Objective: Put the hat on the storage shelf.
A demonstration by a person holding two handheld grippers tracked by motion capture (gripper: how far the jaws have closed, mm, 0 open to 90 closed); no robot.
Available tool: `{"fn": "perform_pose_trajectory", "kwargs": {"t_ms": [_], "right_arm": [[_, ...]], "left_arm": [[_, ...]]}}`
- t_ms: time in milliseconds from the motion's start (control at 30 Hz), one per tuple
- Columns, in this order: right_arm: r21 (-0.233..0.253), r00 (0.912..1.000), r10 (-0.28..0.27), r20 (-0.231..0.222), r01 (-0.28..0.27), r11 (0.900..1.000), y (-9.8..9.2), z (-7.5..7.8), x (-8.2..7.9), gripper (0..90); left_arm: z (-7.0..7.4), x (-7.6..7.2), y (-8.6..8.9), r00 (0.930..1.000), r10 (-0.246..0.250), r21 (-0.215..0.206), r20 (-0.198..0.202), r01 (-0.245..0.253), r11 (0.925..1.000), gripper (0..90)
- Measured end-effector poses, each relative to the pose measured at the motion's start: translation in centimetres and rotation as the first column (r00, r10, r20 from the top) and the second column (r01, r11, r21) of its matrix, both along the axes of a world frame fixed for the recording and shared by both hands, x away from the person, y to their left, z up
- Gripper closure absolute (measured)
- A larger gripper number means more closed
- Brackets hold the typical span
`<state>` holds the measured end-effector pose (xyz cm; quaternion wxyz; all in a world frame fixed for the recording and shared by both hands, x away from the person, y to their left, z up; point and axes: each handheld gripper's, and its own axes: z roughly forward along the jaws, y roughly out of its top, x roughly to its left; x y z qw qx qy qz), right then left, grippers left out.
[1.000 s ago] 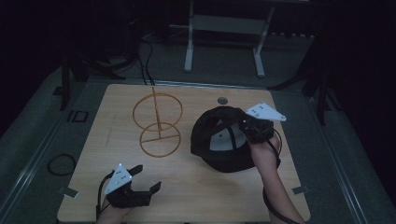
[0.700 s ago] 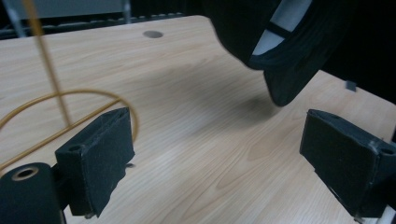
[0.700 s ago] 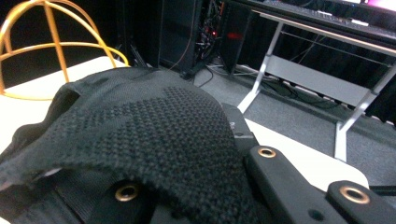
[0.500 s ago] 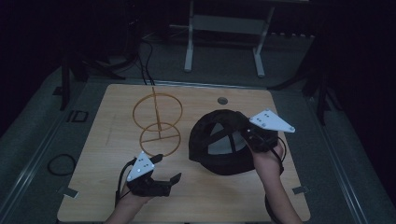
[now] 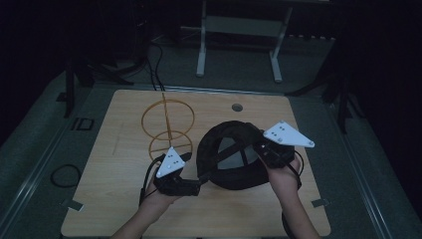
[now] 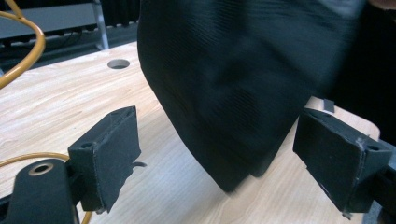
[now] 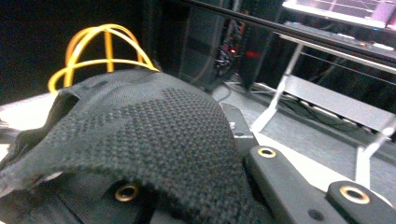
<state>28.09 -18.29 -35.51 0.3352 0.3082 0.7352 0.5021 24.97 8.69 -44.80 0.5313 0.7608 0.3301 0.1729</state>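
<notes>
Cap sits near the bench's right front, its brim dipping between the wide-open jaws of the left claw. Right claw pinches the cap's mesh edge. Judgement: close the left squarely on the brim before lifting toward the wire stand.

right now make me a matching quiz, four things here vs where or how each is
Things:
1 cap
2 wire stand
3 left gripper
4 right gripper

States:
a open, jaws either side of the cap's brim
b orange, behind the left gripper
c black, lifted over the table
d shut on the cap's edge

Pairs: 1-c, 2-b, 3-a, 4-d
</notes>
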Motion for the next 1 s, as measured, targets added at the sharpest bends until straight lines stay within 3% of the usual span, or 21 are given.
{"fn": "perform_pose_trajectory", "kwargs": {"t_ms": [67,233,367,567,600,1000], "right_arm": [[0.002,0.9999,0.011,0.001,-0.011,1.0,0.0,0.0,-0.2,89.0],[0.031,0.9915,0.129,0.021,-0.129,0.991,-0.2,0.3,-1.4,89.0],[0.023,0.9847,0.17,0.036,-0.171,0.985,-0.2,0.3,-2.0,89.0],[0.003,0.985,0.17,0.027,-0.17,0.985,0.0,-0.3,-2.4,89.0],[0.003,0.9851,0.17,0.025,-0.17,0.985,0.0,-0.4,-2.4,89.0],[0.017,0.9889,0.142,0.042,-0.143,0.99,-1.0,-1.8,-4.0,87.0]], "left_arm": [[0.0,0.4,-0.3,1.0,0.0,0.004,-0.007,0.0,1.0,15.8],[0.3,0.5,-0.3,1.0,-0.004,-0.038,-0.003,0.004,0.9993,24.4],[0.7,0.6,-0.1,0.9996,0.018,-0.059,0.021,-0.017,0.9981,48.9],[1.4,1.0,0.1,0.9962,0.083,-0.068,0.026,-0.081,0.9944,85.1],[1.5,1.1,0.1,0.9962,0.085,-0.074,0.017,-0.083,0.9937,87.7],[2.4,1.0,-0.6,0.9968,0.059,-0.051,0.054,-0.056,0.9971,89.4]]}}
